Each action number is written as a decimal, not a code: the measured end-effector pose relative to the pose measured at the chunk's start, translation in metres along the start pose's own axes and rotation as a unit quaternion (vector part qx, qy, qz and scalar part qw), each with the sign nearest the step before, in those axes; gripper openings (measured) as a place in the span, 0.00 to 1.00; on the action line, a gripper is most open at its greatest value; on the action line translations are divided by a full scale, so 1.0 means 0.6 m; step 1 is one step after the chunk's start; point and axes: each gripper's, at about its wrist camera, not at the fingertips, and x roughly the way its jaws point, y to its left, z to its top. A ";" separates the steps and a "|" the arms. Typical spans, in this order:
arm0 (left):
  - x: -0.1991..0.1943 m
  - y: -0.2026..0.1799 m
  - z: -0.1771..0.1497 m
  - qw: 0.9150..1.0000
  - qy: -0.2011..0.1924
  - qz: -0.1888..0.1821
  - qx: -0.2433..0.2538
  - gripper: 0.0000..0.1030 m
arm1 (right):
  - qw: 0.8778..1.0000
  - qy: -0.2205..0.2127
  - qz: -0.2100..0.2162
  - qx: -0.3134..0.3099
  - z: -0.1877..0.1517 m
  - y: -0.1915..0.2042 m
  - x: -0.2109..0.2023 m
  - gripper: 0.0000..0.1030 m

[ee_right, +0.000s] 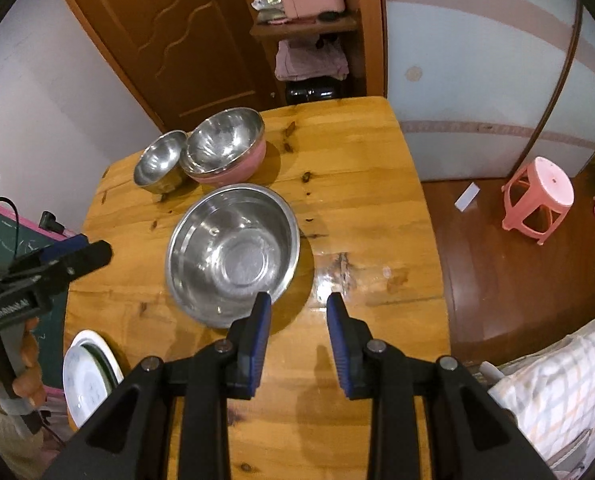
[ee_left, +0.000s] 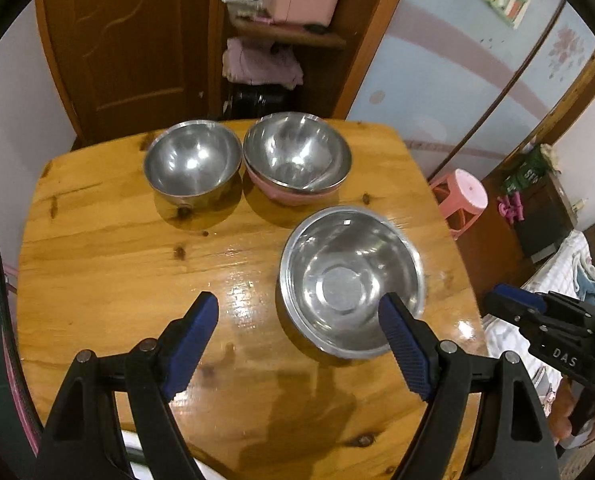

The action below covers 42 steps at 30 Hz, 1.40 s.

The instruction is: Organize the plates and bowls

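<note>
Plainly, the left hand-held gripper (ee_left: 299, 314) gapes wide and empty, its right pad over the big bowl (ee_left: 351, 280) rim at 5 o'clock on the bench (ee_left: 117, 248); a careless close could tip the bowl. The right hand-held gripper (ee_right: 299, 312) stands part open on nothing. Two bowls (ee_left: 193, 160) sit at 12 o'clock, plates (ee_right: 87, 376) overhang the 7 o'clock edge and could slide off.

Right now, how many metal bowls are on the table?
3 for certain: a large steel bowl nearest the grippers, a small steel bowl at the far left, and a pink-sided bowl beside it. That one seems to hold a nested bowl, so more may be hidden.
</note>
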 end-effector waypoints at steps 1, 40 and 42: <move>0.016 0.003 0.005 1.000 0.007 0.003 -0.002 0.79 | 1.000 0.005 -0.002 0.001 0.006 0.001 0.010 0.28; 0.183 0.047 0.018 0.995 0.099 -0.009 -0.006 0.33 | 0.996 0.084 -0.019 0.003 0.052 0.019 0.162 0.12; 0.180 0.049 0.014 0.995 0.099 -0.011 -0.005 0.31 | 0.996 0.084 -0.017 0.005 0.052 0.018 0.163 0.12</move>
